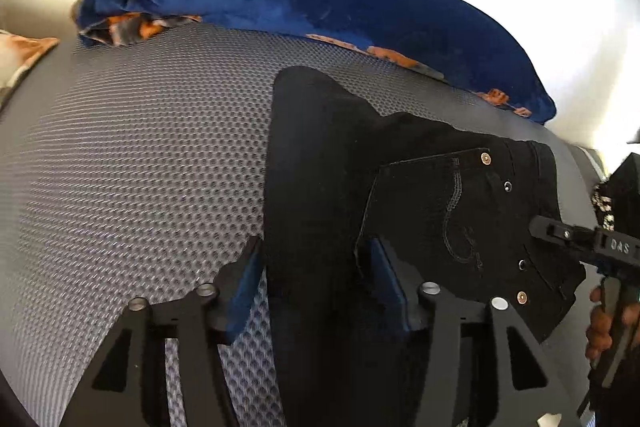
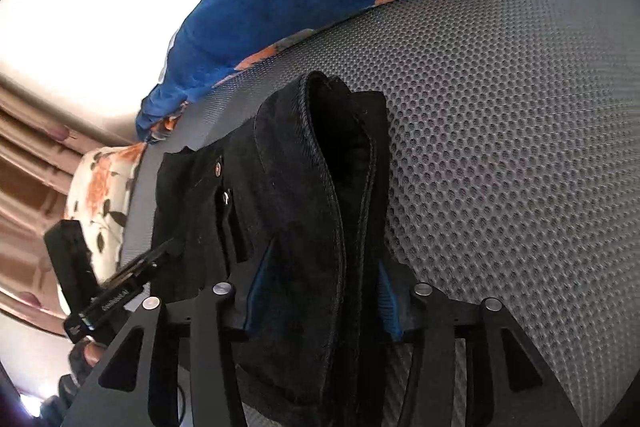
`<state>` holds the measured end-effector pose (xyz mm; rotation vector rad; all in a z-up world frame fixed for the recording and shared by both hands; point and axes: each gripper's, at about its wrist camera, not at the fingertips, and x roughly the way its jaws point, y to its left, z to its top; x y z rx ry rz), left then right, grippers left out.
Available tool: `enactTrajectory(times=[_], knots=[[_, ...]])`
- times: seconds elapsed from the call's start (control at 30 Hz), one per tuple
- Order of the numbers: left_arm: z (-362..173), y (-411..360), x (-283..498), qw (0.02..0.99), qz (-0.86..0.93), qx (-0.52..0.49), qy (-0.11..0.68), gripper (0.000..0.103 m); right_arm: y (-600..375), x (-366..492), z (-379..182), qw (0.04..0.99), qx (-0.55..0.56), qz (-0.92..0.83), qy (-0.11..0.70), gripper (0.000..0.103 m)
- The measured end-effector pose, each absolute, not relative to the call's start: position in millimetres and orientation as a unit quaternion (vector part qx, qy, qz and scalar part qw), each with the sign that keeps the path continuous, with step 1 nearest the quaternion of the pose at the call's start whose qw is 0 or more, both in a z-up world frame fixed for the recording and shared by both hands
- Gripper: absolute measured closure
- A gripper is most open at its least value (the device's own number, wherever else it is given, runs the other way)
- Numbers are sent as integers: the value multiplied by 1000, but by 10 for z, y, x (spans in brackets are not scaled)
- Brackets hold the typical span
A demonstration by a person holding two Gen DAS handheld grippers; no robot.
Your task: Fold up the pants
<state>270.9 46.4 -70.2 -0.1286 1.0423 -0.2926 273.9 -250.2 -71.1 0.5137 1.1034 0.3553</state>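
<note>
Black jeans (image 1: 400,195) lie folded on a grey mesh surface (image 1: 140,155). The back pocket and rivets face up at the right. My left gripper (image 1: 316,267) has its blue-padded jaws apart, with a fold of the jeans between them. In the right wrist view the jeans (image 2: 288,187) show a thick folded edge with the hem raised. My right gripper (image 2: 320,291) has its jaws apart around that thick fold, touching the cloth on both sides. The right gripper also shows in the left wrist view (image 1: 580,247), at the waistband edge.
A blue blanket with orange flowers (image 1: 320,7) lies along the far edge of the mesh surface. A floral pillow (image 2: 104,195) sits beyond the surface's edge. Curtains (image 2: 24,155) hang at the left of the right wrist view. A bright wall is behind.
</note>
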Motion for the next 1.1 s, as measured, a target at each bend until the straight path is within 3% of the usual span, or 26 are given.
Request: enactTrajectory(times=[0.17, 0.5, 0.67, 0.97, 1.1], knots=[[-592, 433, 2438, 861, -111, -39, 495, 48, -2426, 2515, -590, 821, 197, 140, 517, 52], [-196, 533, 1703, 881, -71, -15, 467, 29, -2402, 2012, -330, 841, 158, 121, 503, 50], [-76, 563, 1329, 888, -45, -15, 457, 28, -2299, 1659, -232, 855, 119, 107, 494, 48], [37, 507, 758, 900, -1, -6, 436, 20, -2060, 952, 92, 896, 72, 62, 435, 15], [51, 498, 601, 902, 7, -15, 432, 19, -1976, 756, 169, 899, 58, 49, 431, 10]])
